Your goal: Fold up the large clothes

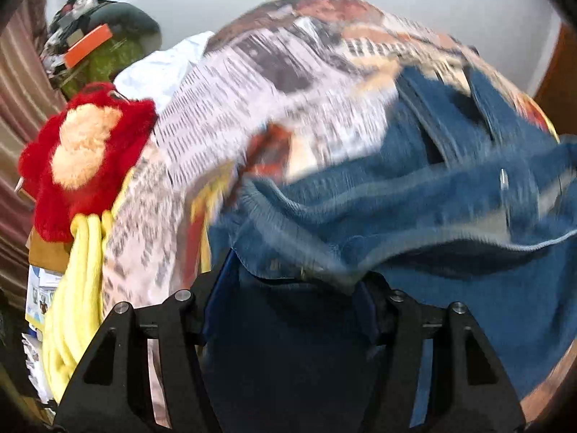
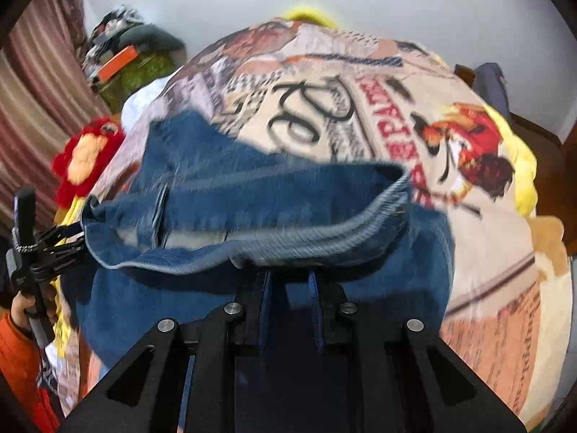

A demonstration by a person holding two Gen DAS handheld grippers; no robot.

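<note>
Denim jeans point(image 2: 252, 195) lie across the printed blanket point(image 2: 414, 115). We hold their near edge clenched in the right gripper point(image 2: 288, 285); the left gripper point(image 1: 288, 288), at nine o'clock in the right view, has released. Fold under way; next, regrip left. Only the left view shows its parted jaws.

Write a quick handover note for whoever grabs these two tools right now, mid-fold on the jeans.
Right tool: shut on the jeans, pinching denim at the near edge.
Left tool: jaws apart, denim lying between them; no clear grip. In the right wrist view it sits at the jeans' left edge.
Jeans: bunched on the printed blanket, waistband gaping, not flat. Red plush toy lies off to the left.
Done: jeans are on the blanket, one edge held.
Left: regrip with the left tool, spread flat, make the folds.
</note>
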